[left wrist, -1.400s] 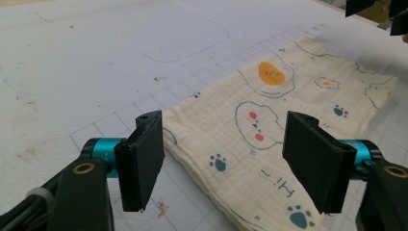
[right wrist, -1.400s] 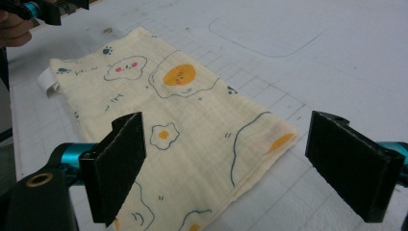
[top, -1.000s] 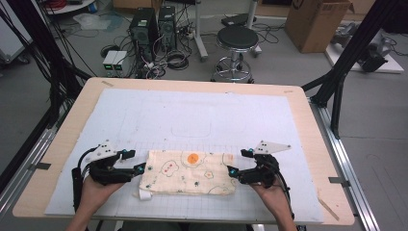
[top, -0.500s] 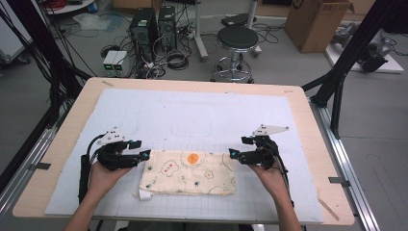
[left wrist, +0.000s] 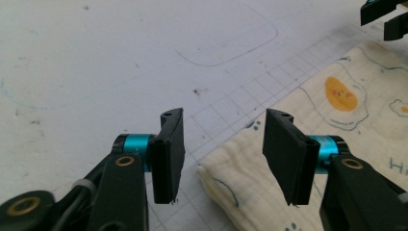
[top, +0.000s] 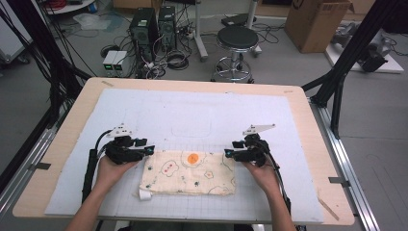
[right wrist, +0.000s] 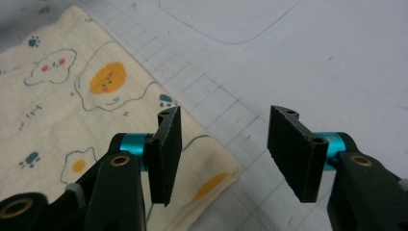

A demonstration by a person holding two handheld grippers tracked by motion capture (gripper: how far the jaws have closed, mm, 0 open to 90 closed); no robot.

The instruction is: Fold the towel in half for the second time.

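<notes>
A folded cream cloth (top: 187,173) printed with fried eggs lies on the white gridded mat (top: 202,110), near the front edge. My left gripper (top: 150,150) hovers at its far left corner, jaws apart. In the left gripper view that corner of the cloth (left wrist: 337,125) sits below and between the left gripper (left wrist: 223,144) pads without touching them. My right gripper (top: 228,154) stands at the far right corner. The cloth (right wrist: 72,106) edge passes under the right gripper (right wrist: 223,144), untouched. Both pairs of jaws have just been closing and hold nothing.
A faint rounded rectangle (top: 191,127) is drawn on the mat beyond the cloth. The wooden table (top: 317,144) rims the mat. A stool (top: 235,41), computer towers (top: 154,24) and cables sit on the floor behind. The other gripper (left wrist: 385,14) shows top right in the left gripper view.
Both hands have slid away from the person along the cloth's sides to its far corners, dropping slightly. Both pairs of jaws stand narrower than before.
</notes>
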